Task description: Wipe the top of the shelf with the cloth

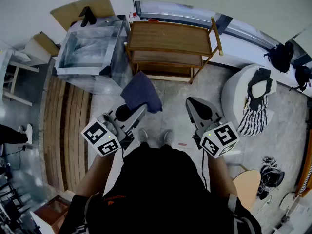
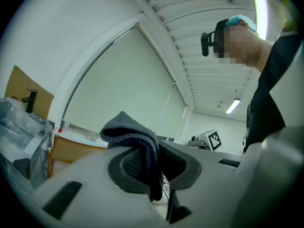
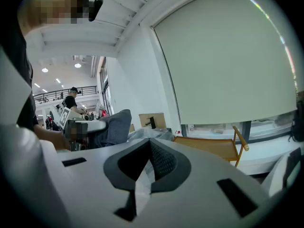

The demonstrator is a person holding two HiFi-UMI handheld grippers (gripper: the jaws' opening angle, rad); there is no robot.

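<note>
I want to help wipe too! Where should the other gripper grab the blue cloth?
Grab the loose far edge of the cloth, coming in from its right side with the right gripper. The left gripper has its jaws clamped on the near end, so the rest hangs free and open.

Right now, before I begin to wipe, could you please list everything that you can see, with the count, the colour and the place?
wooden shelf: one, brown, against the wall ahead
cloth: one, dark blue, hanging from the left gripper, in front of the shelf
clear plastic box: one, transparent, left of the shelf
cardboard sheet: one, tan, behind the box
round seat: one, white, on the right
striped fabric: one, black and white, draped on the seat
black bags: two, by the wall, far right
person's shoes: two, light, on the floor below the cloth
left gripper: one, grey-white, fingers shut on the cloth
right gripper: one, grey-white, fingers together, holding nothing
</note>
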